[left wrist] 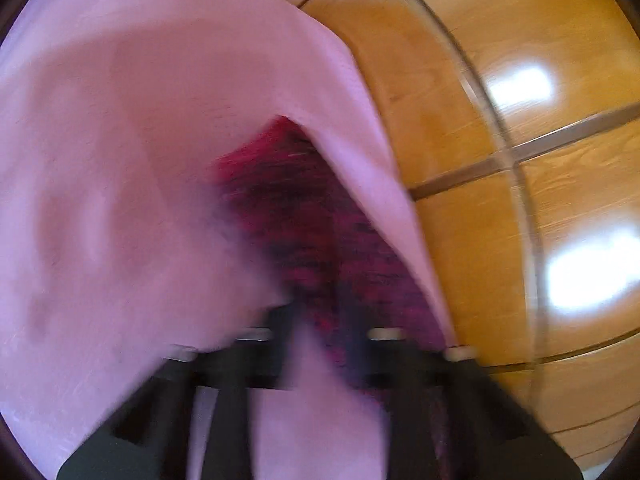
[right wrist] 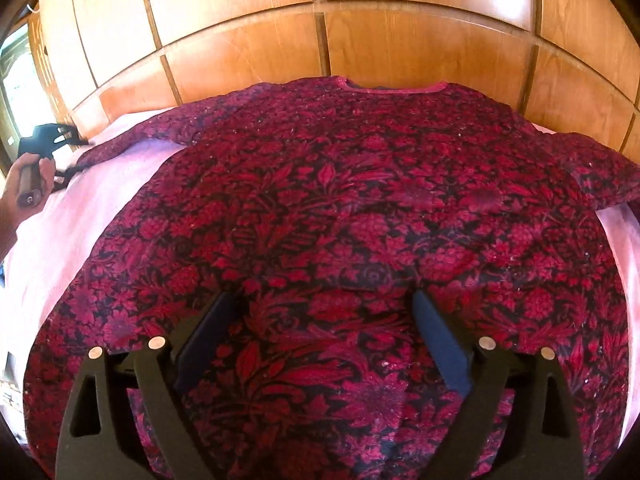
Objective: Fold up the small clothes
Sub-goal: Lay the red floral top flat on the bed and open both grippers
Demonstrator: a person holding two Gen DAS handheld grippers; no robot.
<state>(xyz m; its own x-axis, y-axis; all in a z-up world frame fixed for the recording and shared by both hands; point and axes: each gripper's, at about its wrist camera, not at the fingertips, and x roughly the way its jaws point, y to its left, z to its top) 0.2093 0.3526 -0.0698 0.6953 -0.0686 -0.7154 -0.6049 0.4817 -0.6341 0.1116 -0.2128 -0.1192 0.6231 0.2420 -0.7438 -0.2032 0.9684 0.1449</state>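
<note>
A dark red floral top [right wrist: 340, 216] lies flat on a pink sheet [right wrist: 92, 216], neckline at the far side, sleeves spread left and right. My right gripper [right wrist: 326, 300] is open, its fingers just above the lower middle of the top. My left gripper [right wrist: 80, 142] shows at the far left of the right wrist view, at the tip of the left sleeve. In the blurred left wrist view my left gripper [left wrist: 320, 312] has its fingers close together around the red sleeve cloth [left wrist: 288, 200], over the pink sheet [left wrist: 120, 160].
A wooden panelled wall [right wrist: 360, 40] stands right behind the bed, close to the neckline. It also shows in the left wrist view [left wrist: 500, 60]. A person's hand [right wrist: 24, 184] holds the left gripper's handle at the left edge.
</note>
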